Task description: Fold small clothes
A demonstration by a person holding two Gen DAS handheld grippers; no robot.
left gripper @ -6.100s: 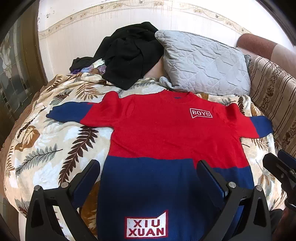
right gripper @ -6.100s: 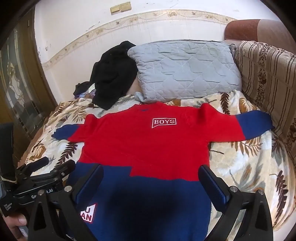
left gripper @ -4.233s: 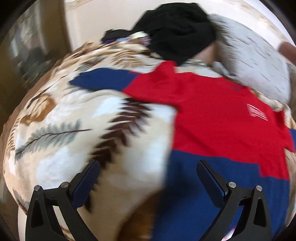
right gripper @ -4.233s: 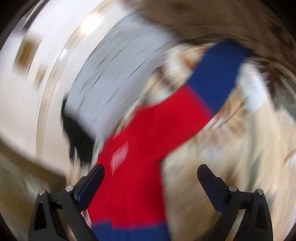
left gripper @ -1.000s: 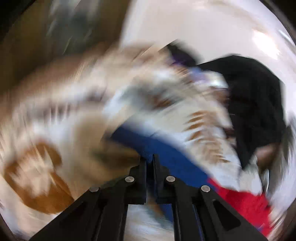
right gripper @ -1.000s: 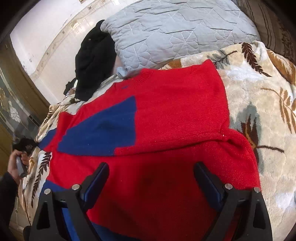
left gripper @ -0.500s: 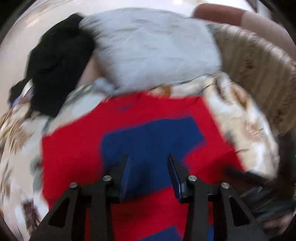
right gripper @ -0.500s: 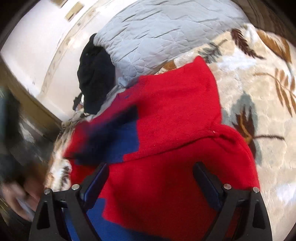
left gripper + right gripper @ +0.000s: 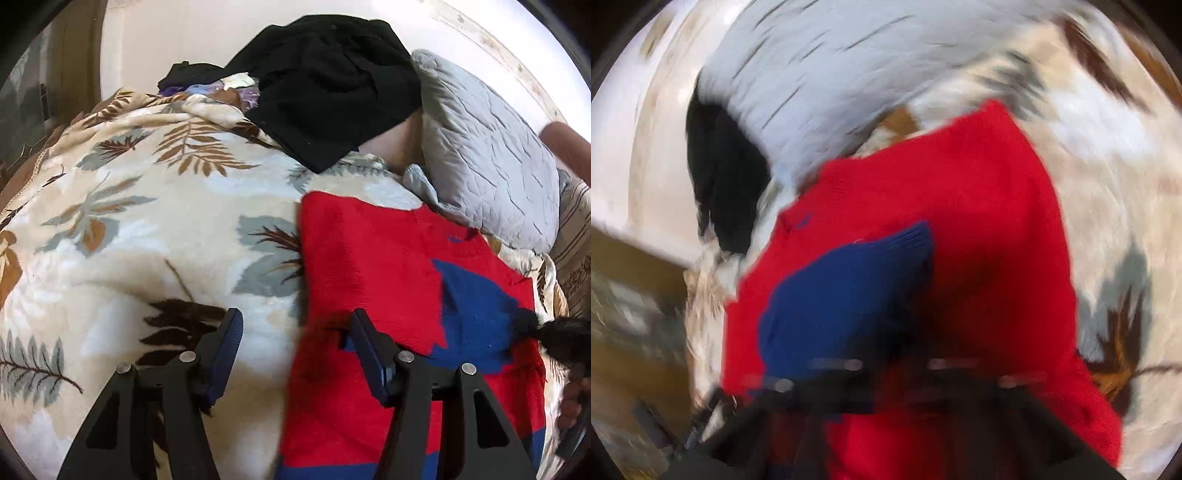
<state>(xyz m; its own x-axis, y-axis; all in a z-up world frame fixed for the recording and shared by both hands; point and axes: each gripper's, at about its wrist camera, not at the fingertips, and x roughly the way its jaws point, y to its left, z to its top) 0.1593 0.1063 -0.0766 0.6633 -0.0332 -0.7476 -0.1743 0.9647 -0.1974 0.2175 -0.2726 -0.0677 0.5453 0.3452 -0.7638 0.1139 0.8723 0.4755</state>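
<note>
A red and navy sweater (image 9: 369,266) lies on a leaf-print blanket (image 9: 122,236), both sleeves folded in so the navy cuffs (image 9: 476,314) rest on its red chest. My left gripper (image 9: 295,354) is open and empty, low over the sweater's left folded edge. The right wrist view is motion-blurred: it shows the sweater (image 9: 979,229) and a navy cuff (image 9: 849,295) close up. My right gripper (image 9: 897,373) is a dark smear at the bottom, its jaws unreadable. It also shows blurred at the right edge of the left wrist view (image 9: 554,332).
A grey quilted pillow (image 9: 487,158) and a heap of black clothes (image 9: 332,85) lie at the head of the bed. A striped sofa back (image 9: 576,251) runs along the right. A white wall stands behind.
My left gripper let go of the left sleeve, opened, and swung back to the sweater's left edge. The right gripper moved fast down toward the folded cuffs, blurring its view.
</note>
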